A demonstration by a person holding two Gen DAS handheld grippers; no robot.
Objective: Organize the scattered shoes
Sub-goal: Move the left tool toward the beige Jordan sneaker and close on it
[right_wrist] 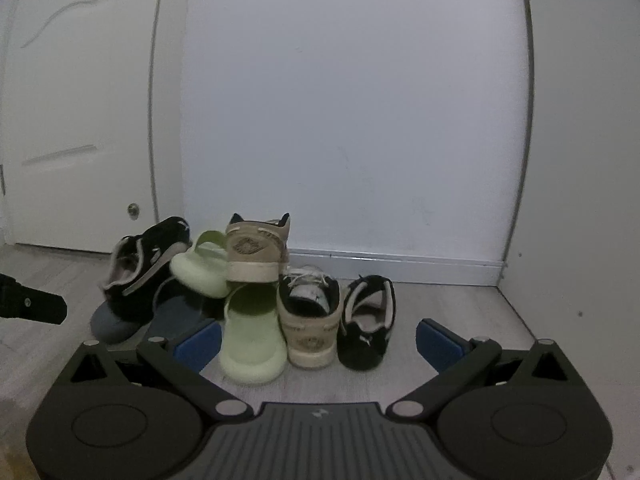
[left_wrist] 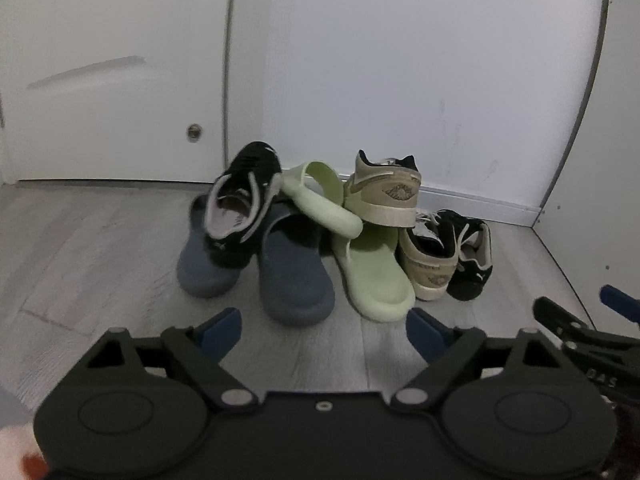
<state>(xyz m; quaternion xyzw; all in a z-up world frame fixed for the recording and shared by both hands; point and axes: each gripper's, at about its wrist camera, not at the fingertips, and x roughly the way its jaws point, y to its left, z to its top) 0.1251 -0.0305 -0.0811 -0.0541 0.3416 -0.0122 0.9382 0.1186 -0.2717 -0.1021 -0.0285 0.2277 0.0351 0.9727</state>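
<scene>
Left gripper (left_wrist: 324,330) gapes, empty, near the shoe pile (left_wrist: 332,232).

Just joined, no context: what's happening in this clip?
A person holds a gripper in each hand, facing a heap of shoes on the floor by the wall. Both the left gripper and the right gripper are open and hold nothing. No sorting is evident: a black sneaker lies on the blue slippers, one green slipper is propped over the other, and a tan sneaker sits atop its mate. Another black sneaker stands on the floor at the right.
</scene>
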